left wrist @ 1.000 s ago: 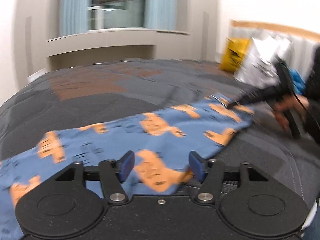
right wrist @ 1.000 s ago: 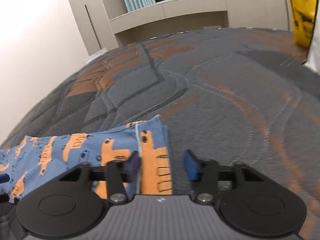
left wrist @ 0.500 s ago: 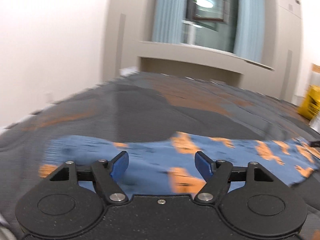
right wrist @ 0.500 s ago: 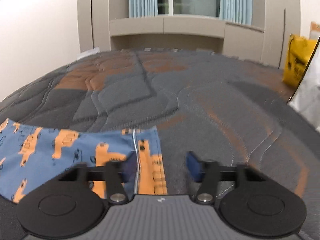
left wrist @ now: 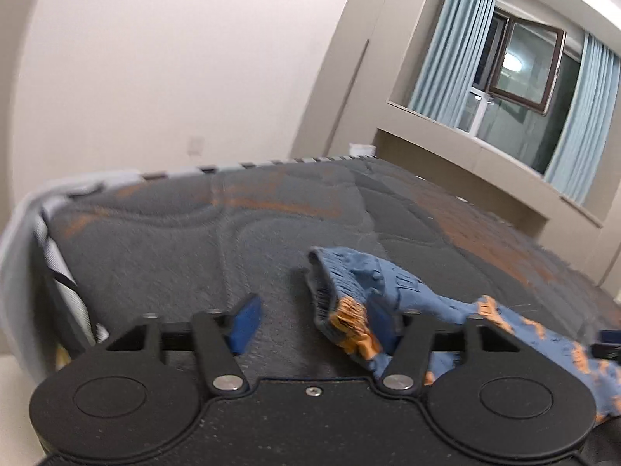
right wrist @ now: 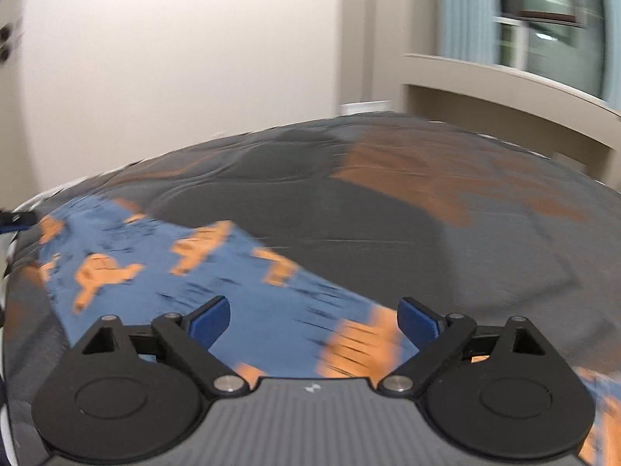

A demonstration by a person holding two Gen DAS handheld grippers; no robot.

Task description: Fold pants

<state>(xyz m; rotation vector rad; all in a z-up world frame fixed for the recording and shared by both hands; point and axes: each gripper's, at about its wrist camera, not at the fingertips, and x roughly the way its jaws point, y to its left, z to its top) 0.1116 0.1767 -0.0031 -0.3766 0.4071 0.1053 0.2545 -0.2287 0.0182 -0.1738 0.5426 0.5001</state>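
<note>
Pants (left wrist: 392,283): blue with an orange print, lying across the dark quilted mattress (left wrist: 186,256) of the bed, near its corner. One end is bunched and raised (a cuff or the waistband, I cannot tell which); the rest trails away flat to the right in the left wrist view.

Left claw (left wrist: 310,320): jaws partly apart and just now closing. The bunched end sits against the right-hand pad (left wrist: 382,320); the other pad (left wrist: 244,320) stands clear of the cloth, over bare mattress. So nothing is pinched yet.

Right claw (right wrist: 312,318): jaws spread wide, having just been opening. Flat cloth (right wrist: 163,272) lies below and between them, not clamped. This view is smeared with blur, so details are poor.

Step, as I judge it: the fabric is let go on the right while the left goes for the raised end, likely to carry it over for a fold.

Risk one: the left jaws close on only an outer layer or the very edge, because the bunch sits off-centre against one pad; the cloth could slip out once lifted.

Risk two: the end lies close to the bed's edge (the pale side panel (left wrist: 23,272) is right there), so a careless drag might pull fabric off the mattress.

Risk three: with the right side free, nothing anchors the far part, so it may slide along and crease the fold.
</note>
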